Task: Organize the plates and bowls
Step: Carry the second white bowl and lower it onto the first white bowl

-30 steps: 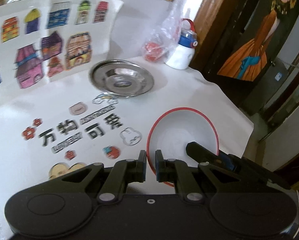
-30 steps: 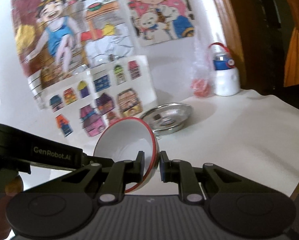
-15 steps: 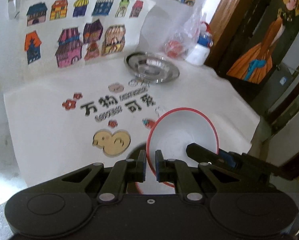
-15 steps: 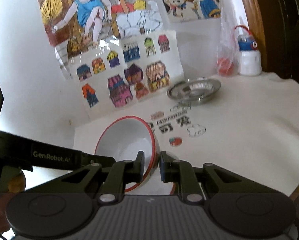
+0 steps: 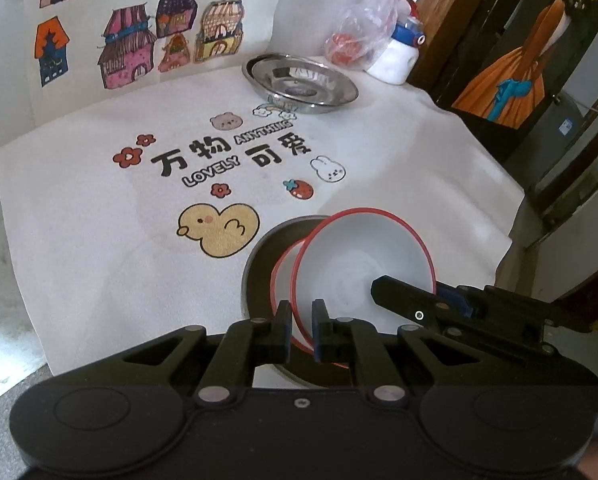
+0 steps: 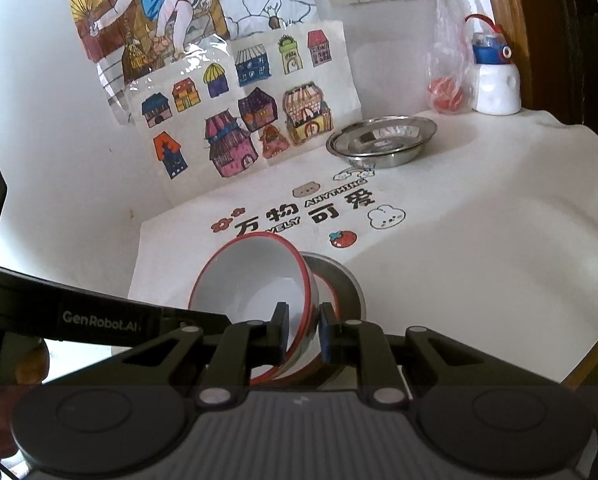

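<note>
A white bowl with a red rim (image 5: pixel 363 264) is held between both grippers. My left gripper (image 5: pixel 301 330) is shut on its near rim. My right gripper (image 6: pixel 303 334) is shut on the opposite rim of the same bowl (image 6: pixel 255 284). The bowl is tilted, low over a second red-rimmed bowl (image 5: pixel 285 276) that sits in a grey metal plate (image 5: pixel 259 264) at the table's near edge. The plate also shows in the right wrist view (image 6: pixel 349 284). A steel plate (image 5: pixel 301 82) stands at the back of the table.
A white tablecloth (image 5: pixel 99 220) with cartoon prints covers the table. A plastic bag (image 5: pixel 359 36) and a white and blue bottle (image 5: pixel 399 56) stand at the back right. House drawings (image 5: pixel 139 40) lean on the wall. The table drops off on the right.
Both grippers have carried the bowl back and down from near the steel plate to the near edge. The grey plate with the second bowl has come into view under it.
</note>
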`<state>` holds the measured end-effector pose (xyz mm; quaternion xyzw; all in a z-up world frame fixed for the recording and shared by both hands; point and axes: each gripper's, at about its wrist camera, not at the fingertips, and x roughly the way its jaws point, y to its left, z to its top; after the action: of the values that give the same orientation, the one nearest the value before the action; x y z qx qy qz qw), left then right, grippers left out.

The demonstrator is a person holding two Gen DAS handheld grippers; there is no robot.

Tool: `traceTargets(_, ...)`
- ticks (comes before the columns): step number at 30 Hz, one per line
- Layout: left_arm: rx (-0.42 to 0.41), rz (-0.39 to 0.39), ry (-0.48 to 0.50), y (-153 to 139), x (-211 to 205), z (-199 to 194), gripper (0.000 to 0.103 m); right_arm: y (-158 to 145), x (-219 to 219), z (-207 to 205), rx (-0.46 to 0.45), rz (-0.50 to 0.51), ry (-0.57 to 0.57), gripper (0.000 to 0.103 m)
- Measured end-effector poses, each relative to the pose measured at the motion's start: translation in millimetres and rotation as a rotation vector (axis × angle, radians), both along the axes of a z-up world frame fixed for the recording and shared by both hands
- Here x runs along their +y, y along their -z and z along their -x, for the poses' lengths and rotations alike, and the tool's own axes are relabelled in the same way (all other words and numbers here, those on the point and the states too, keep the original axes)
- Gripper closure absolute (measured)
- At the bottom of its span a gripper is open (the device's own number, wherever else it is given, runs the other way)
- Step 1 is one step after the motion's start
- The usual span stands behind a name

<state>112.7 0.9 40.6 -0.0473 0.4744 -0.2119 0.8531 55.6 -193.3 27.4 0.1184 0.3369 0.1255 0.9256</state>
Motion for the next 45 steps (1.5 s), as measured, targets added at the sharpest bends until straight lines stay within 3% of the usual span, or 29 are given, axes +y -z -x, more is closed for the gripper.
traceTargets(45,0.002,-0.031,0.0,5.5,1.0,-7.0,0.092,-0.5,7.8,-0.2,-0.024,0.058,-0.053,0.075)
